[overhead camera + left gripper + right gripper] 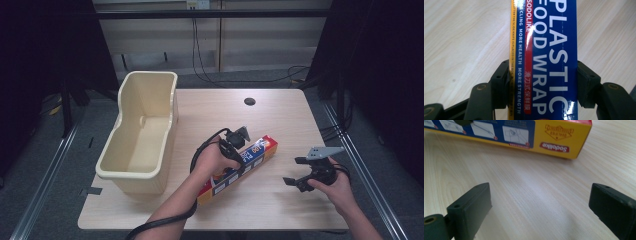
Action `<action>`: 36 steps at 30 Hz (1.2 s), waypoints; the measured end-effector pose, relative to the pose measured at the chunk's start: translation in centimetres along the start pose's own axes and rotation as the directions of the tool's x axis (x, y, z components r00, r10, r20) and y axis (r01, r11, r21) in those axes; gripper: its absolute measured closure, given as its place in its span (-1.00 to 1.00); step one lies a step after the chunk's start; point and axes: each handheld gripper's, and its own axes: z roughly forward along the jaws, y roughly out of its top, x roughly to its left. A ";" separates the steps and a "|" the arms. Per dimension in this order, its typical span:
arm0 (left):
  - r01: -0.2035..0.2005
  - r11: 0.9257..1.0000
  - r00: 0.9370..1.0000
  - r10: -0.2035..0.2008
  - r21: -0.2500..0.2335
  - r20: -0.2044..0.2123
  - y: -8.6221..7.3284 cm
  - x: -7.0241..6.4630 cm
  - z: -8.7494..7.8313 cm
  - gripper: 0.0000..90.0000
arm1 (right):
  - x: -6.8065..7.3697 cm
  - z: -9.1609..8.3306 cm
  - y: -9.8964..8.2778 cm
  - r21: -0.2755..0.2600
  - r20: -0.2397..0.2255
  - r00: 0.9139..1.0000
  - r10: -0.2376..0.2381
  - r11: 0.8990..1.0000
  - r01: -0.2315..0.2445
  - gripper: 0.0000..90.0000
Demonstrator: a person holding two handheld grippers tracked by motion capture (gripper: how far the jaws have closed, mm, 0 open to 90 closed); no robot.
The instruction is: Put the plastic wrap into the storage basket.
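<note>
A long blue and yellow plastic wrap box [250,160] lies slantwise near the middle of the table, its far end a little raised. My left gripper [235,150] is shut across the box's width. In the left gripper view both black pads [500,82] press the long sides of the plastic wrap box [544,60], which runs up between them. My right gripper [296,172] rests low on the table to the right of the box, open and holding nothing. The right gripper view has its fingers [471,210] wide apart over bare wood, with the box's yellow end [564,140] ahead.
A tall cream plastic bin [142,135] stands at the table's left side, with nothing inside that I can see. A dark round hole [249,101] sits near the table's far edge. Bare wood table [280,120] lies beyond and right of the box. Cables run on the floor behind.
</note>
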 end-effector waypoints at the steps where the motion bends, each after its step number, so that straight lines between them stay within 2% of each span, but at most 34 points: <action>1: -0.002 1.000 1.000 0.002 0.007 -0.002 0.0 0.2 -0.6 -0.10 | 0.0 0.0 0.0 -0.002 0.000 1.000 -0.002 1.000 0.002 -0.90; 2: 0.020 1.000 1.000 -0.020 0.004 0.001 0.0 0.2 -0.8 -0.10 | 0.0 0.0 0.0 -0.002 0.000 1.000 -0.003 1.000 0.003 -0.91; 4: 0.026 1.000 1.000 -0.027 0.010 0.010 -0.1 0.4 -1.5 -0.10 | 0.1 0.0 0.0 -0.002 -0.004 1.000 -0.004 1.000 0.004 -0.91; 9: 0.044 0.999 0.999 -0.044 0.020 -0.001 -0.2 0.7 -2.7 -0.10 | 0.1 0.0 0.1 -0.001 -0.009 1.000 -0.006 1.000 0.006 -0.92; 11: 0.069 0.998 0.998 -0.069 0.011 0.001 -0.4 0.9 -3.6 -0.10 | 0.1 0.0 0.1 -0.001 -0.012 1.000 -0.006 1.000 0.006 -0.93; 17: 0.083 0.997 0.997 -0.083 0.004 -0.004 -0.4 1.3 -5.3 -0.10 | 0.2 0.1 0.0 0.004 -0.024 1.000 -0.012 1.000 0.012 -0.93; 22: 0.116 0.993 0.993 -0.116 -0.003 -0.010 -0.4 1.5 -7.1 -0.10 | 0.2 0.1 0.1 0.002 -0.026 1.000 -0.014 1.000 0.014 -0.93; 33: 0.153 0.988 0.988 -0.153 -0.014 -0.013 -0.3 1.8 -9.8 -0.10 | 0.2 0.2 0.1 0.004 -0.026 1.000 -0.017 1.000 0.017 -0.93; 36: 0.177 0.984 0.984 -0.177 -0.021 -0.017 -0.4 2.1 -11.1 -0.10 | 0.3 0.2 0.1 0.004 -0.029 0.999 -0.023 1.000 0.023 -0.93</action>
